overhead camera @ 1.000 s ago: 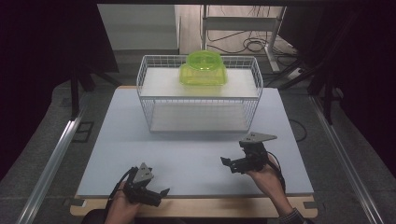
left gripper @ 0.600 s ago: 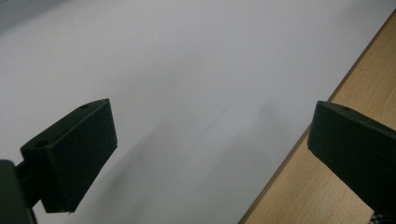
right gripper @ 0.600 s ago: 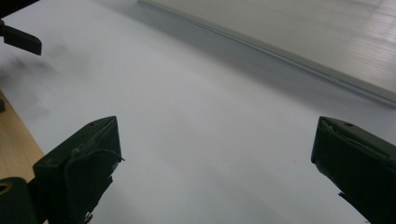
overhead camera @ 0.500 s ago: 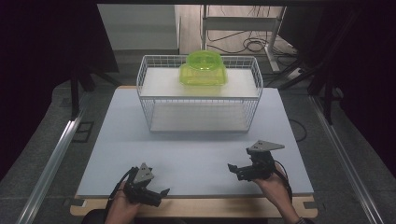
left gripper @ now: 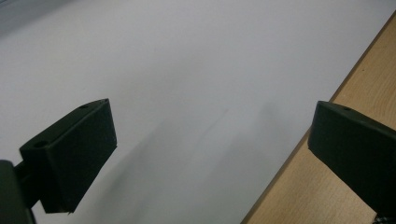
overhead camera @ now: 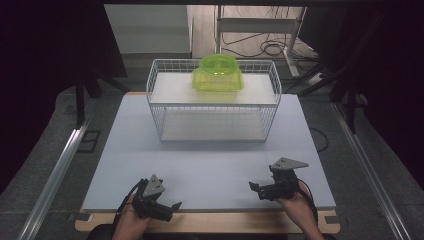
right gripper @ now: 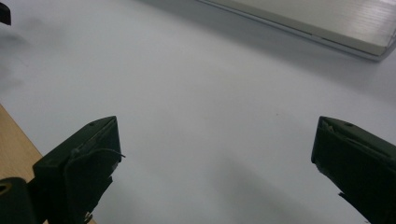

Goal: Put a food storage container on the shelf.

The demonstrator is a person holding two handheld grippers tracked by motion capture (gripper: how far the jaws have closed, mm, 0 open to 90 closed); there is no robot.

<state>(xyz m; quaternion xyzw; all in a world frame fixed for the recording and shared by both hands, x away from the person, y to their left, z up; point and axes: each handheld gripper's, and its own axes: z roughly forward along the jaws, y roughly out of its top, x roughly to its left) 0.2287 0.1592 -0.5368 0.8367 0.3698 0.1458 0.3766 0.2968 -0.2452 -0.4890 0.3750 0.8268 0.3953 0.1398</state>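
left tongs [overhead camera: 167,209] open, empty, bottom left | right tongs [overhead camera: 260,189] open, empty, bottom right | green container [overhead camera: 218,74] on wire rack [overhead camera: 212,102], top centre – likely parked

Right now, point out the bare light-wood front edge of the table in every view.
High view: the light-wood table edge is a strip along the bottom, below the pale grey mat.
Left gripper view: lower right.
Right gripper view: lower left corner.
Shared landmark: the mat's border against the wood.

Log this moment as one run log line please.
left gripper: open, near table edge | right gripper: open, empty | green container: on wire rack top shelf
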